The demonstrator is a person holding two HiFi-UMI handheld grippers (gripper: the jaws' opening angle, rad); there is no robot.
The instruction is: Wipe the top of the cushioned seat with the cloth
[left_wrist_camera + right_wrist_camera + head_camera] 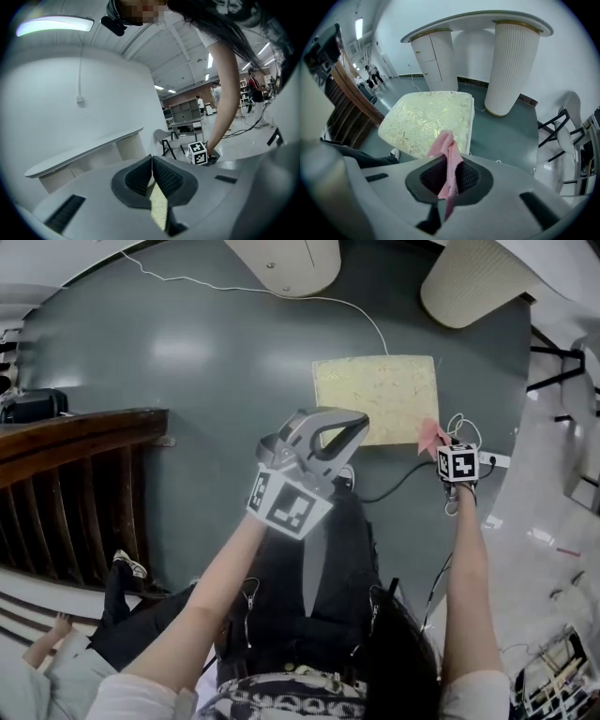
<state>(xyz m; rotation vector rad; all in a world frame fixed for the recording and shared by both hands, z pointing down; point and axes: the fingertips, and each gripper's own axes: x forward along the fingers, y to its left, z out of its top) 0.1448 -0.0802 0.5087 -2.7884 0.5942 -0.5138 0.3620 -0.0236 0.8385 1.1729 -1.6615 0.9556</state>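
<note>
The grey-green floor [187, 362] lies open on the left and near sides of the cushioned seat [375, 397], a square pale-yellow pad with a gold leaf pattern. Two ribbed white pillars [511, 65] stand just beyond its far edge. My left gripper [152, 174] is held up nearer me, jaws together on nothing. My right gripper [449, 178] is clamped on the bunched pink cloth [447, 152] at the seat's near right corner; I cannot tell whether the cloth touches the seat.

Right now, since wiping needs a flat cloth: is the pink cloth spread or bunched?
Bunched. The pink cloth is a narrow crumpled strip pinched between the right gripper's jaws, not spread on the seat.
</note>
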